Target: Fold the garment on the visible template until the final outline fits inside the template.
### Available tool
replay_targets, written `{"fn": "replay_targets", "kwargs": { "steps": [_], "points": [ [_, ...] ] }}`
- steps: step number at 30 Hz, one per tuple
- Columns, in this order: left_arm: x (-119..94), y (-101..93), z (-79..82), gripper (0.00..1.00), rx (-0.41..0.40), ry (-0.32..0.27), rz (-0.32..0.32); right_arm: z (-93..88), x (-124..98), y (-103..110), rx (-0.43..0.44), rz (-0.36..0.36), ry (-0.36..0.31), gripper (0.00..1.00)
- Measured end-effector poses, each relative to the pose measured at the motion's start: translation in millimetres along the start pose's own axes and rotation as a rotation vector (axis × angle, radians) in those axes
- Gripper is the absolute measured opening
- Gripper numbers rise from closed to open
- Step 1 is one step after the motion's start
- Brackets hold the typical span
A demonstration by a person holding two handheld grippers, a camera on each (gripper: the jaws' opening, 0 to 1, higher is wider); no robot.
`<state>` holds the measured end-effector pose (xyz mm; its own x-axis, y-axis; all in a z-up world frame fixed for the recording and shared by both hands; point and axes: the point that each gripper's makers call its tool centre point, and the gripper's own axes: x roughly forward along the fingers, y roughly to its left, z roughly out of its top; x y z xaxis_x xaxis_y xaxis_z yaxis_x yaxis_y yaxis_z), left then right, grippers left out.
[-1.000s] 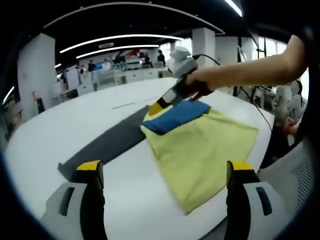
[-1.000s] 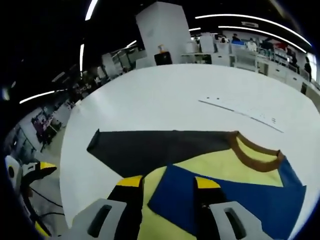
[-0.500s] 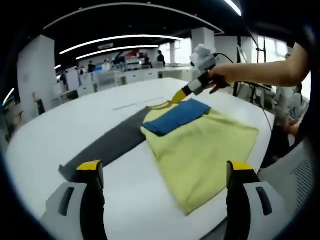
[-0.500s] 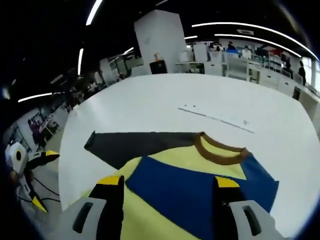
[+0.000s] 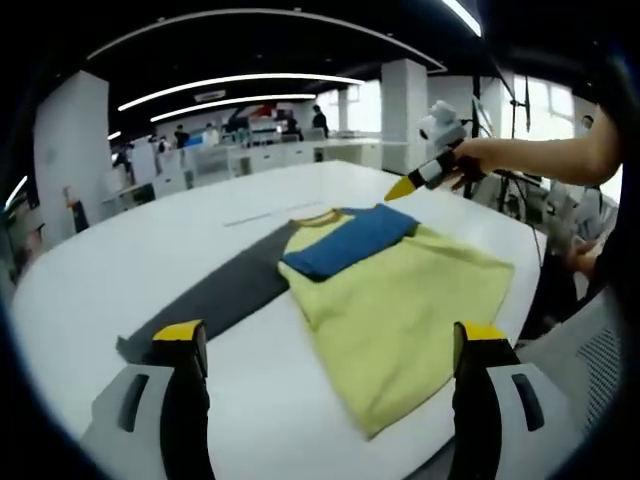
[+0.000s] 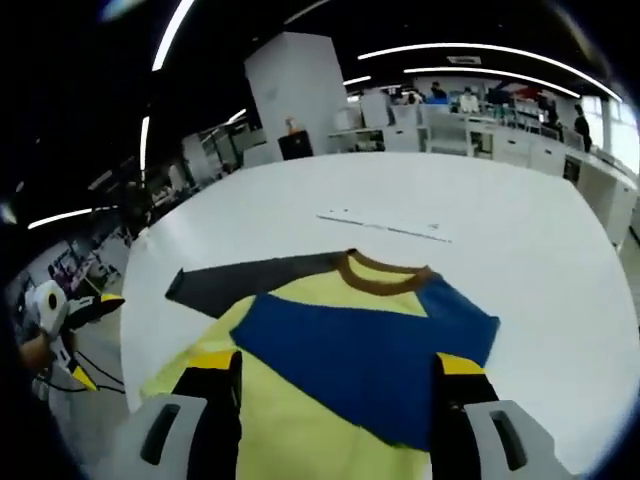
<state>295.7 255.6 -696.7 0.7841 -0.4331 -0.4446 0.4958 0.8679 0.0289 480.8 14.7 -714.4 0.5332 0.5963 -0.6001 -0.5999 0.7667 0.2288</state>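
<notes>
Left gripper view: the garment (image 5: 400, 300), a yellow shirt with a blue sleeve (image 5: 348, 238) folded across its upper part, is lying flat on the white bench (image 5: 120, 260). The dark grey template (image 5: 215, 292) is showing as a long strip along the garment's left edge, reaching toward the left hand-held gripper (image 5: 330, 350), whose 2 yellow-tipped jaws are standing wide apart with nothing between them, above bare bench. The garment's near corner is lying close to the bench's near right edge. The right hand-held gripper (image 5: 398, 188) is hovering in the air beyond the garment's far end, held by a person's hand (image 5: 480, 160); its yellow tip is clear of the cloth, but whether its jaws are apart or together cannot be told from this side.

Right gripper view: the right hand-held gripper (image 6: 338, 365) is looking down its 2 jaws, which are standing well apart and empty over the garment (image 6: 300, 420). The brown collar (image 6: 385, 272) is facing away, the sleeve (image 6: 365, 345) is lying across the chest, and the template (image 6: 240, 282) is protruding to the left. Wide bare bench (image 6: 500, 240) is lying open beyond the collar and to the right.

The room behind is a large open office with white columns (image 6: 295, 95), desks and curved ceiling light strips (image 5: 240, 78).
</notes>
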Motion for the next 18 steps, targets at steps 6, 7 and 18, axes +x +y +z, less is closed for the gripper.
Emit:
{"fn": "replay_targets", "kwargs": {
  "steps": [6,7,18],
  "points": [
    [2,-1.0,1.2,0.99,0.009,0.003,-0.006,-12.4,-20,-25,0.020,-0.049,-0.014,0.63],
    [2,-1.6,1.4,0.99,0.011,0.005,-0.007,-14.2,-22,-28,0.020,-0.054,-0.015,0.60],
    [4,-5.8,1.1,0.99,0.020,0.013,-0.018,-46.2,-38,-65,0.022,-0.142,0.008,0.29]
  ]
}}
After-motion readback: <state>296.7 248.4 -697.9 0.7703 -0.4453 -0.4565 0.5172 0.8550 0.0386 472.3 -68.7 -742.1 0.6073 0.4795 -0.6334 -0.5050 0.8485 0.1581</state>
